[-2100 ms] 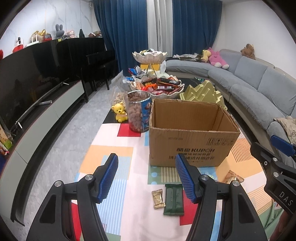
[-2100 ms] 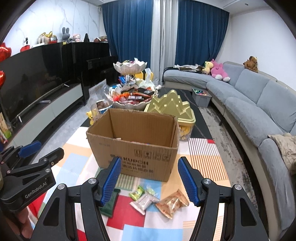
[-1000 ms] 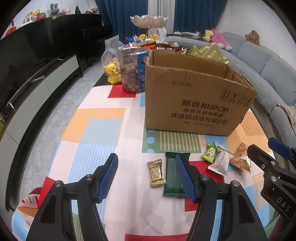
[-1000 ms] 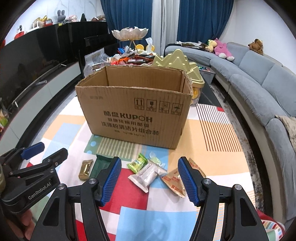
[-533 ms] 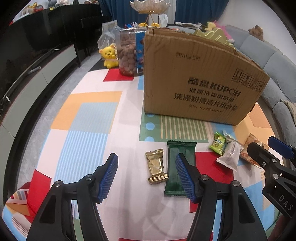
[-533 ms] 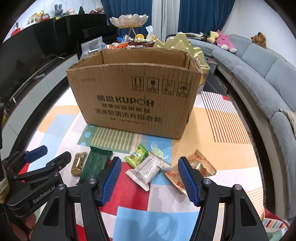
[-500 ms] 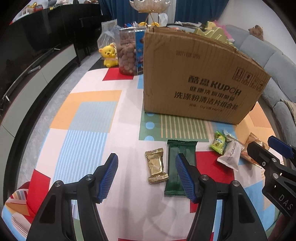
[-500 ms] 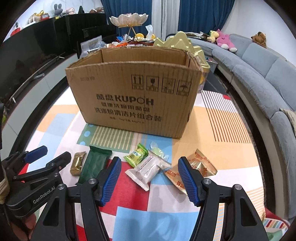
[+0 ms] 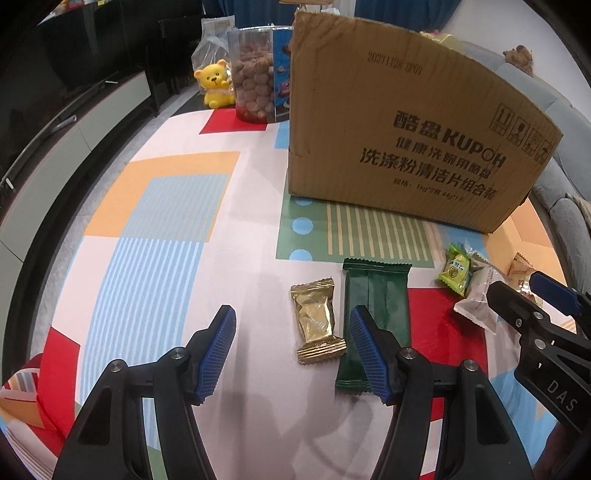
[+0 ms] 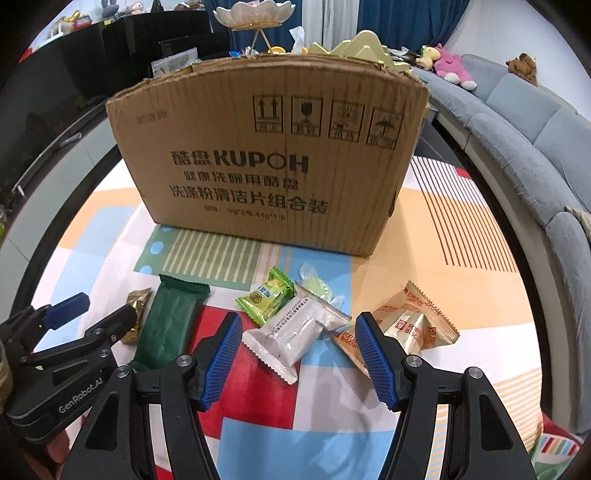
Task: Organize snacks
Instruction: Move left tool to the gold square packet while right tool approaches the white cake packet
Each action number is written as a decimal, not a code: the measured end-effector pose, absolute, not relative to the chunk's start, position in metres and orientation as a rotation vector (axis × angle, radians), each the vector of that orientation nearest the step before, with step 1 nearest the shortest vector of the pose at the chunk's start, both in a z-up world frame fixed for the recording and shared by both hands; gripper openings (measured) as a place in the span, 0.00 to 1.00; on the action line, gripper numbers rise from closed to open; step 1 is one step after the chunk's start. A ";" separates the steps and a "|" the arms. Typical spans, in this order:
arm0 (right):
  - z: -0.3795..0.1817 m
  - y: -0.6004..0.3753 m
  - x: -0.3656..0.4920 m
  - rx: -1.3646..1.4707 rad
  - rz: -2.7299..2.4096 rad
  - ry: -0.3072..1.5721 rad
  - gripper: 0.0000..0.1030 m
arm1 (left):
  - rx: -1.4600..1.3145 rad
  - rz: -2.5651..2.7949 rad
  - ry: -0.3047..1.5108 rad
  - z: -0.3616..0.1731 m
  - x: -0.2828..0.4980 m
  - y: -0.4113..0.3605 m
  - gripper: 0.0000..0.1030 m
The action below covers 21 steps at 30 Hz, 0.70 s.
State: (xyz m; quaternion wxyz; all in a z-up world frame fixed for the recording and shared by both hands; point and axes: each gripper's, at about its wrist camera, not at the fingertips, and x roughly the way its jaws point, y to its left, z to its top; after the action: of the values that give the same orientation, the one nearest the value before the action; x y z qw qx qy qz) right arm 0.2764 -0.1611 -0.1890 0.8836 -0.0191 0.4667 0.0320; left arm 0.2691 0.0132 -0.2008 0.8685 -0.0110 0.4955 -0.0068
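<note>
An open cardboard box [image 9: 406, 140] [image 10: 273, 173] stands on the colourful mat. In front of it lie a gold wrapped candy [image 9: 317, 320] [image 10: 136, 306], a dark green bar [image 9: 376, 306] [image 10: 166, 321], a light green packet [image 9: 455, 271] [image 10: 267, 297], a white packet [image 10: 295, 334] [image 9: 476, 306] and orange biscuit packets [image 10: 413, 326]. My left gripper [image 9: 291, 349] is open, low over the mat, with the gold candy between its fingers. My right gripper [image 10: 299, 354] is open, low, with the white packet between its fingers.
A jar of brown snacks [image 9: 255, 88] and a yellow bear toy [image 9: 214, 88] stand left of the box. A TV cabinet [image 9: 55, 155] runs along the left. A grey sofa [image 10: 535, 122] curves on the right. A tiered snack dish [image 10: 255, 18] rises behind the box.
Both grippers have come down and forward toward the snacks in front of the box. The box now hides most of what is behind it. Both grippers stay open.
</note>
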 end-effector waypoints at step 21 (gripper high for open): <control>-0.217 -0.166 0.297 -0.010 0.079 1.033 0.64 | -0.033 -0.043 1.046 -0.216 0.281 0.012 0.50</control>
State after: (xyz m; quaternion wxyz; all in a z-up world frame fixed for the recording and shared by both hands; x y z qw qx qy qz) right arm 0.2972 -0.1662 -0.2166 0.8688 -0.0049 0.4937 0.0378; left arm 0.2810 0.0118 -0.2162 0.8659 -0.0159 0.4996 -0.0206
